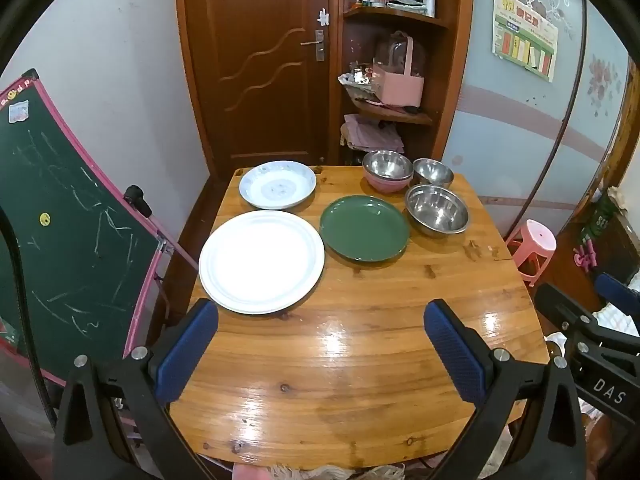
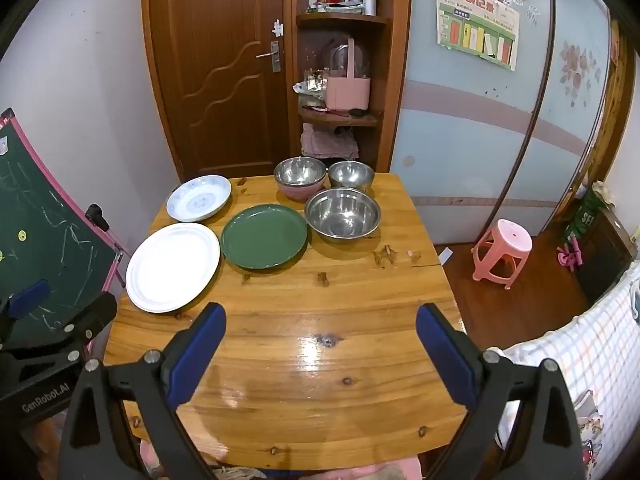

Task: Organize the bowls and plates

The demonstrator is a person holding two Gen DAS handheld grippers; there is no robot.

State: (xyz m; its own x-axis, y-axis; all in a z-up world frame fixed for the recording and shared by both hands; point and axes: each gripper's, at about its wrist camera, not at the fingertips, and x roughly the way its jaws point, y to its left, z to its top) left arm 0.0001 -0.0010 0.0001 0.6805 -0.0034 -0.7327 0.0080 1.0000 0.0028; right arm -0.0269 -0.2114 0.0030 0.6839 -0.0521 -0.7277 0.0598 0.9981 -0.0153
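Six dishes, left wrist view: three plates and three bowls sit on the far half of the wooden counter [image 1: 360, 340], none stacked with its own kind yet.
Plates, left wrist view: the large white plate [image 1: 262, 261] lies nearest at the left, the green plate [image 1: 365, 227] just beside it to the right, the blue-patterned plate [image 1: 277, 184] behind them.
Bowls, left wrist view: the large steel bowl [image 1: 437, 209] is just right of the green plate; behind it stand a pink-sided steel bowl [image 1: 387, 176] and a small steel bowl [image 1: 433, 171].
Left hand-held gripper [image 1: 320, 340]: released, jaws spread wide over bare wood, grasping nothing, well short of the dishes.
Step in hand: by my judgement the sorting has not begun; this is the approach.
Right hand-held gripper [image 2: 320, 340], right wrist view: also released and empty, hanging over the near bare counter [image 2: 312, 380].
Dishes, right wrist view: white plate [image 2: 173, 267] at the left edge, green plate [image 2: 264, 237] in the middle, large steel bowl [image 2: 342, 213] to its right, patterned plate [image 2: 199, 197], pink-sided bowl [image 2: 300, 178] and small bowl [image 2: 351, 176] along the back.
Next move: likely a reach forward to pinch a rim; flat plates call for a low, shallow angle, and glossy steel may slip.
Surface: varnished knotty wood, shiny with glare, cracked near the right edge.
Room: a brown door [image 2: 224, 68], a corner shelf [image 2: 340, 120] with a pink basket, a pink stool [image 2: 502, 252] on the floor, a chalkboard [image 1: 60, 220] at the left.
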